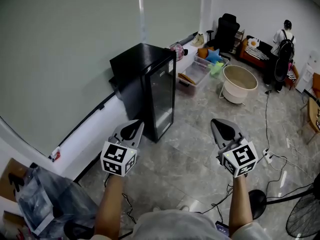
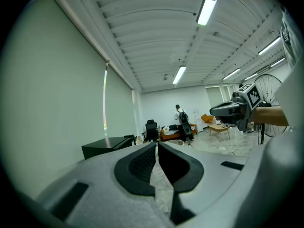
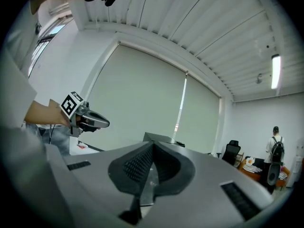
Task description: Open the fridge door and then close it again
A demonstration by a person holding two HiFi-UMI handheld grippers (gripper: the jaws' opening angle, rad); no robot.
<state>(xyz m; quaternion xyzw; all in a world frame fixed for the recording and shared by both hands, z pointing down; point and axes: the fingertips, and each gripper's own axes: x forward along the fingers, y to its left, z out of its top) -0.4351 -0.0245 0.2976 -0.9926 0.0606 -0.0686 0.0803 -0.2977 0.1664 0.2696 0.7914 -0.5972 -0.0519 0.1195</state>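
Two claws, left gripper (image 1: 131, 130) and right gripper (image 1: 223, 130), each with jaws pressed together on nothing; black fridge (image 1: 152, 84), door closed, ahead of left gripper, apart from both.

The left gripper (image 2: 156, 145) wore a smooth, matt grey plastic shell, and its fingers (image 2: 138, 167) were black, ribbed and rubbery-looking. The right gripper (image 3: 153, 145) was the same: grey matt plastic, dark ribbed fingers (image 3: 134, 167). Well ahead of the left fingers, the fridge (image 1: 161, 95) showed a glossy dark glass door under a matt black top. Below both pairs of fingers, the floor (image 1: 200, 154) was polished grey tile, stone-patterned, catching soft reflections. Far beyond the right fingers, the tub (image 1: 240, 84) looked smooth, cream plastic, and the storage box (image 1: 194, 75) near it clear plastic. Back behind the left fingers, a crinkled translucent plastic bag (image 1: 47, 194) gleamed faintly.
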